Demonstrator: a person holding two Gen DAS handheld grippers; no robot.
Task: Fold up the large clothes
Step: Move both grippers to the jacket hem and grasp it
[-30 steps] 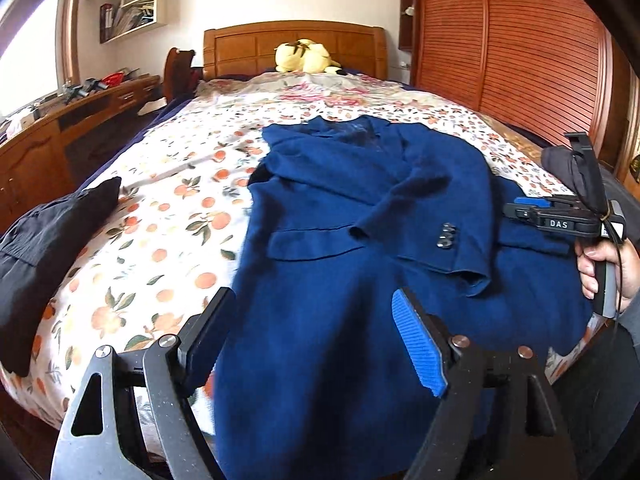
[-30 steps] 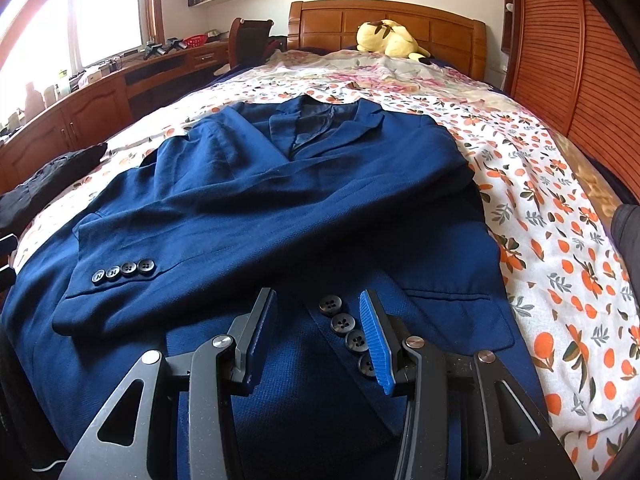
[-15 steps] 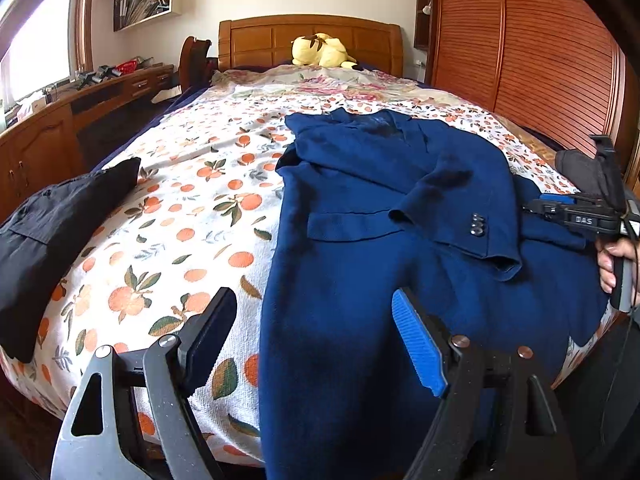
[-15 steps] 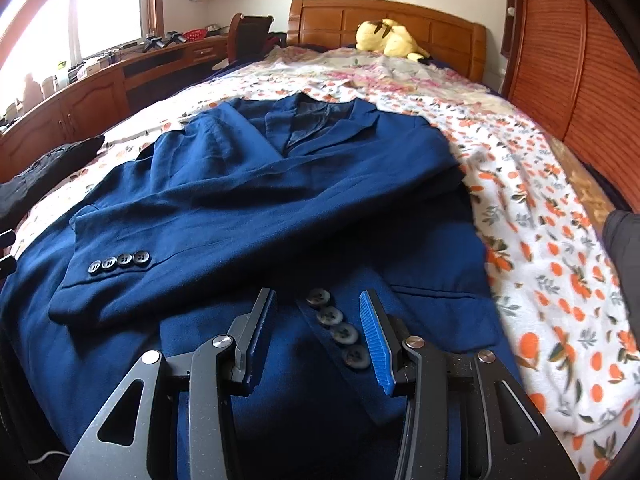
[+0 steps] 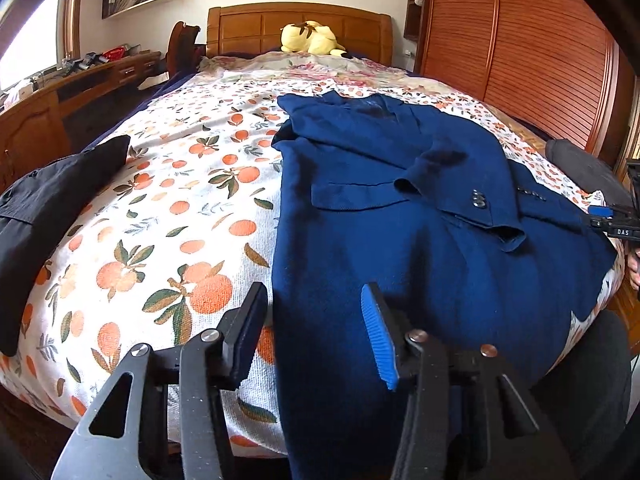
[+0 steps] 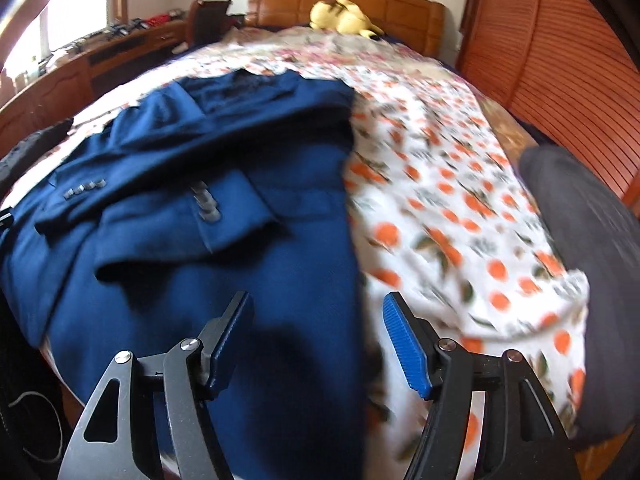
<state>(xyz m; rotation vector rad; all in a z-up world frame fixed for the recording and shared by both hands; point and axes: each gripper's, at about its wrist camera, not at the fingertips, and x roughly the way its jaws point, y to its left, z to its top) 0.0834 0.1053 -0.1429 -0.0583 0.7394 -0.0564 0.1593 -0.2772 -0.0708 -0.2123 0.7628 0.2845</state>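
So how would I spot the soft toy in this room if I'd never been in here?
Find the big bed with the orange-fruit cover and follow it to the wooden headboard. The plush toy lies just before it, pale yellow with dark tips, unlike the navy jacket and dark clothes nearer the foot.

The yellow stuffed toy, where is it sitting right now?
The yellow stuffed toy lies at the far end of the bed, against the wooden headboard, top centre in both wrist views, well beyond the blue jacket.
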